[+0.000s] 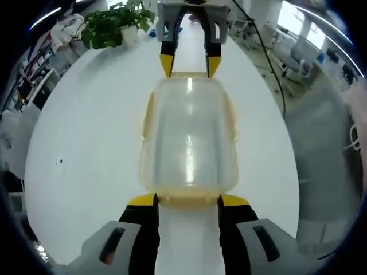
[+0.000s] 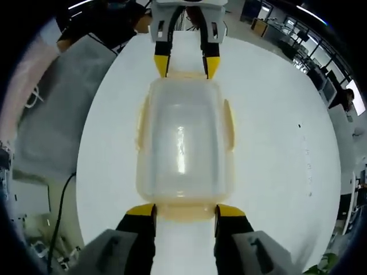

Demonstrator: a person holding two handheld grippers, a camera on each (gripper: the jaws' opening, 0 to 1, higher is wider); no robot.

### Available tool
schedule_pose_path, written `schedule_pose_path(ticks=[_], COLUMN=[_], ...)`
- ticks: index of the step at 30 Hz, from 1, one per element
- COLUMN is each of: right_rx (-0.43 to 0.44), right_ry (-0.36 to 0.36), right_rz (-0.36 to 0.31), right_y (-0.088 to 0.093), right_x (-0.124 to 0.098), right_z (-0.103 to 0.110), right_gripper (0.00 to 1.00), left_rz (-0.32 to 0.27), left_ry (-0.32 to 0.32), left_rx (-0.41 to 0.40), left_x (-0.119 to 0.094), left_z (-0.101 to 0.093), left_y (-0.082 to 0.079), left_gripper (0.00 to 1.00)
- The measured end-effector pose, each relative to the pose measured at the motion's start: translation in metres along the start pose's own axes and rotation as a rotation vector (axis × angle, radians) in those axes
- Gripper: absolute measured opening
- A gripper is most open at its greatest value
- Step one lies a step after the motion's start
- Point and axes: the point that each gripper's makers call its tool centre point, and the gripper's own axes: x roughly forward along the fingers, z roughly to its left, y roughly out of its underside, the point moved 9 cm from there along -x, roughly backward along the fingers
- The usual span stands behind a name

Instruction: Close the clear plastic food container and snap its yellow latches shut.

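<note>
- Left gripper view: the left hand-held gripper has its jaws spread, tips at the near short end of the clear container, which lies lid-on on the white worktop.
- Beyond its far end, the right hand-held gripper faces back.
- A potted plant stands far off to the left.
- Right gripper view: the right hand-held gripper is likewise spread at the container's near end, yellow latches on its sides.

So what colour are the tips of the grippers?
Yellow on black jaws, clearest in the right gripper view at the right gripper.
</note>
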Motion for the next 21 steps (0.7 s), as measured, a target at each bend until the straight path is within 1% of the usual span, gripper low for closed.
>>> schedule_pose_path(ticks=[4,6,7,9,11,13,15,16,17,18,20,21], right_rx=[0.021,0.041,0.056,0.065,0.087,0.11,0.155,0.166,0.177,0.181,0.201,0.232], right_ry=[0.008,0.015,0.019,0.028,0.038,0.044,0.06,0.07,0.09,0.096,0.094,0.094], right_rz=[-0.008,-0.011,-0.014,-0.019,-0.021,-0.024,-0.027,-0.026,-0.015,-0.015,-0.037,-0.053], right_y=[0.001,0.002,0.003,0.005,0.008,0.009,0.011,0.012,0.014,0.015,0.016,0.016], right_x=[0.0,0.0,0.0,-0.001,-0.004,-0.007,-0.013,-0.015,-0.018,-0.02,-0.023,-0.024], right_z=[0.001,0.002,0.003,0.004,0.005,0.005,0.006,0.006,0.006,0.007,0.009,0.011], right_gripper=[0.38,0.38,0.38,0.4,0.41,0.41,0.41,0.4,0.4,0.39,0.38,0.38], left_rz=[-0.001,-0.007,-0.012,-0.023,-0.009,0.008,0.01,-0.028,-0.061,-0.104,-0.139,-0.155], left_ry=[0.003,0.01,0.014,0.012,0.004,0.007,0.027,0.034,0.034,0.034,0.043,0.041], left_rx=[-0.022,-0.048,-0.078,-0.11,-0.127,-0.133,-0.188,-0.264,-0.294,-0.331,-0.381,-0.402], left_x=[0.002,0.002,0.002,0.002,0.001,0.0,-0.003,-0.006,-0.009,-0.014,-0.021,-0.025], left_z=[0.001,0.002,0.001,0.001,0.0,-0.002,-0.006,-0.007,-0.007,-0.009,-0.011,-0.012], left_y=[0.003,0.005,0.006,0.01,0.015,0.019,0.024,0.024,0.024,0.024,0.025,0.026], left_gripper=[0.38,0.38,0.38,0.37,0.37,0.38,0.39,0.4,0.4,0.4,0.4,0.4])
